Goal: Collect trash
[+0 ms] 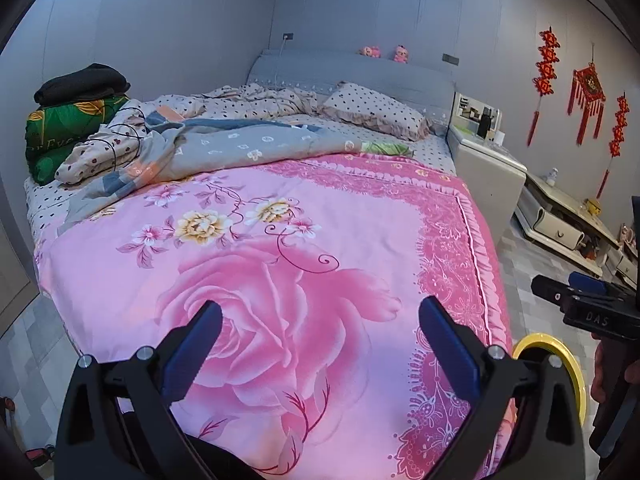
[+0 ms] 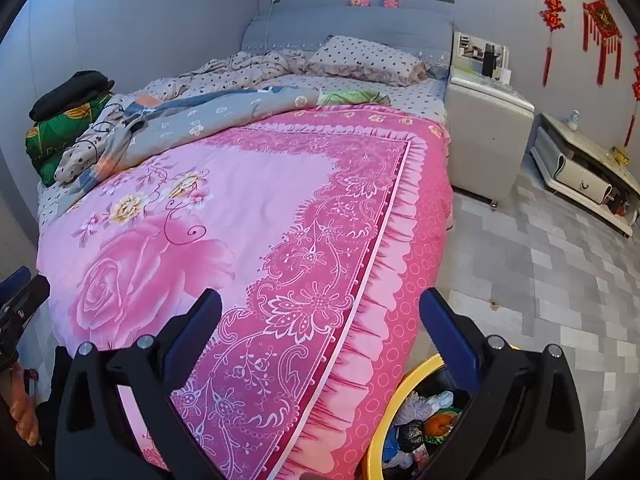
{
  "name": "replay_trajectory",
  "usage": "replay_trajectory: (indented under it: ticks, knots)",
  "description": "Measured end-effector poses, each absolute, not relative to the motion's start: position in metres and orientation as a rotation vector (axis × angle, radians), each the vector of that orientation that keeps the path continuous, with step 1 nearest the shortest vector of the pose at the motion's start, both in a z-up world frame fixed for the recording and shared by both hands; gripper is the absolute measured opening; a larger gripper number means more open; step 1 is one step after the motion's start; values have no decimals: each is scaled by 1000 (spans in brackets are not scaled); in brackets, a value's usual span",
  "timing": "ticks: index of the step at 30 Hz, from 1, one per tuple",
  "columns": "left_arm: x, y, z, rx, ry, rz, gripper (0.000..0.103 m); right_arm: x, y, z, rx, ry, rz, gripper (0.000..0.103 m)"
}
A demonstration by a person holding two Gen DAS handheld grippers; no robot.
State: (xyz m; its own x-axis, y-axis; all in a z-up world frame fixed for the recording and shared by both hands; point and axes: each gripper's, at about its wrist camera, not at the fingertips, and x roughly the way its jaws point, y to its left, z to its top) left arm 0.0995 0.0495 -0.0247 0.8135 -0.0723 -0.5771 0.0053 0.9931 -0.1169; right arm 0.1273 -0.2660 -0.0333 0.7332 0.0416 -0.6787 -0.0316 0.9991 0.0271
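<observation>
Both grippers point(image 1: 320, 344) point(image 2: 320, 344) wide, empty; bin point(image 2: 412, 376) w/ trash point(image 2: 416, 420).

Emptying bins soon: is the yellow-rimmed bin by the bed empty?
No. The bin holds crumpled wrappers and bags inside its rim.

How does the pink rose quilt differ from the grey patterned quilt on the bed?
The pink rose quilt lies spread flat over the bed's near part; the grey patterned quilt is crumpled farther back. The pink one shows a big rose and lace border; the grey one shows small motifs. Both lie on the bed.
</observation>
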Motion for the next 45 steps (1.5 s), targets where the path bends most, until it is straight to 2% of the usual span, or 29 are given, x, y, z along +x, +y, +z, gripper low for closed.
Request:
replay_trajectory:
  ticks: [12,21,45]
  knots:
    - [47,40,7,-123,426,13,95,70,-266,-3,23,467,-26,95]
    - [22,32,20,-154,379,9,95,50,-258,1,13,394,-64,95]
    - [4,23,29,-152,317,-17,95,43,-262,-5,41,438,-49,95]
